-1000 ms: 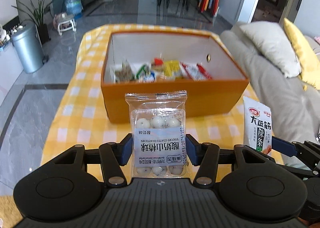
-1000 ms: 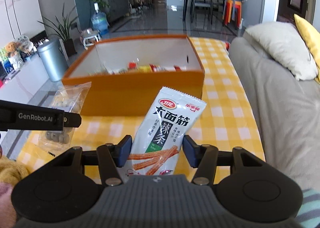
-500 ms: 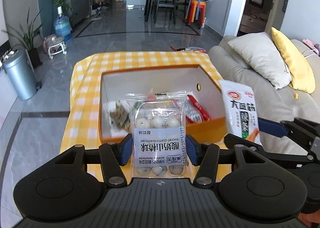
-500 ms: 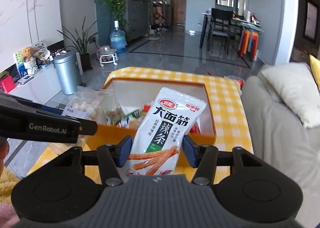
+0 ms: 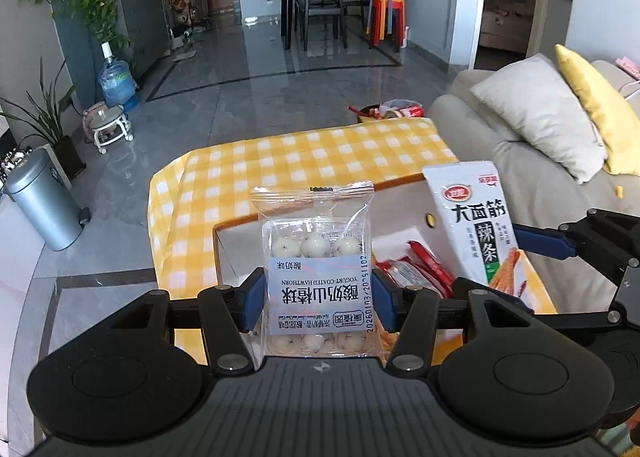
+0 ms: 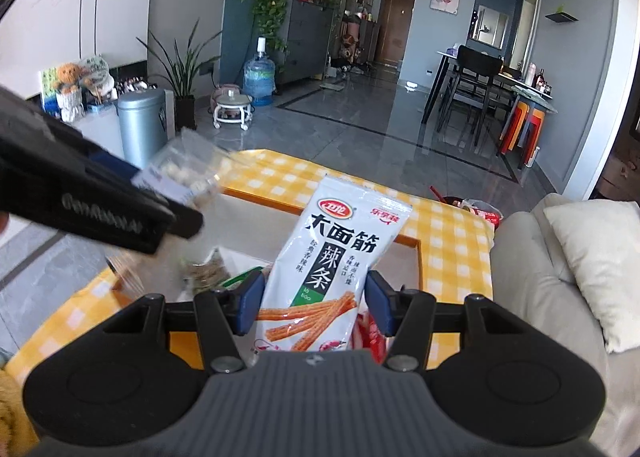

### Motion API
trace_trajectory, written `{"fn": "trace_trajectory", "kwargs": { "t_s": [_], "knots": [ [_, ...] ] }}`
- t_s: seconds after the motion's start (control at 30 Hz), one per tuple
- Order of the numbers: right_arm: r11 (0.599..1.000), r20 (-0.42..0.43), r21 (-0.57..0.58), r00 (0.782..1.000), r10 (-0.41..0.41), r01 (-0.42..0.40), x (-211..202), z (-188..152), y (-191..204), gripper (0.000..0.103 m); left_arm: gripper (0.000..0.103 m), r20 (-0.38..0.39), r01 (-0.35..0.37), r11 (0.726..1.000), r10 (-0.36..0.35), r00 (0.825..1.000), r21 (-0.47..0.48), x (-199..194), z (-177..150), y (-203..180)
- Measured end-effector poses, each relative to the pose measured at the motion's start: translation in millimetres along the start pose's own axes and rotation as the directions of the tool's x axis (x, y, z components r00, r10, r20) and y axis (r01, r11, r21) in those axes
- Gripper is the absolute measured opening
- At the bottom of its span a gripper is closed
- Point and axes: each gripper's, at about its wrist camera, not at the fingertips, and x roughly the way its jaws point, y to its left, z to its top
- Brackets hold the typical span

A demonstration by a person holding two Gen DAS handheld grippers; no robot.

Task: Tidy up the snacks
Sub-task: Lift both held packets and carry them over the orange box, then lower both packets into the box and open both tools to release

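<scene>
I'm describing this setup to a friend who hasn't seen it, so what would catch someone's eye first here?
Two snack packs held up side by side: the left tongs grip a clear pack of yogurt-coated hawthorn balls, and the right tongs grip a white spicy gluten strip packet. Just below them sits an open orange box with other snacks inside, on a yellow checked tablecloth.

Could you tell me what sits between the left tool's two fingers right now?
The clear yogurt hawthorn packet, clamped in the left tool; the left wrist view shows it.

A clear bag of white balls (image 5: 315, 257) stands mid-frame. A white snack bag (image 6: 332, 265) stands mid-frame, above the orange box (image 5: 540, 289).
</scene>
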Motion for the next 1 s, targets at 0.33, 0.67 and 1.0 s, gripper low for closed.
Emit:
{"fn": "trace_trajectory", "kwargs": {
  "t_s": [0.33,0.67,1.0],
  "knots": [
    [0.991,-0.099,-0.124,0.993,-0.066,0.054,81,14,-11,0.053,0.062,-0.145,-0.025,0.998,0.034,0.989,0.064,72,13,7],
    [0.944,-0.228,-0.319,0.96,-0.165,0.087,156,0,-6,0.053,0.062,-0.267,-0.062,0.982,0.11,0.957,0.181,127,2,7],
    [0.892,-0.311,-0.442,0.917,-0.251,0.094,193,-17,0,0.053,0.062,-0.296,-0.068,0.959,0.152,0.943,0.277,159,-4,1]
  ]
}}
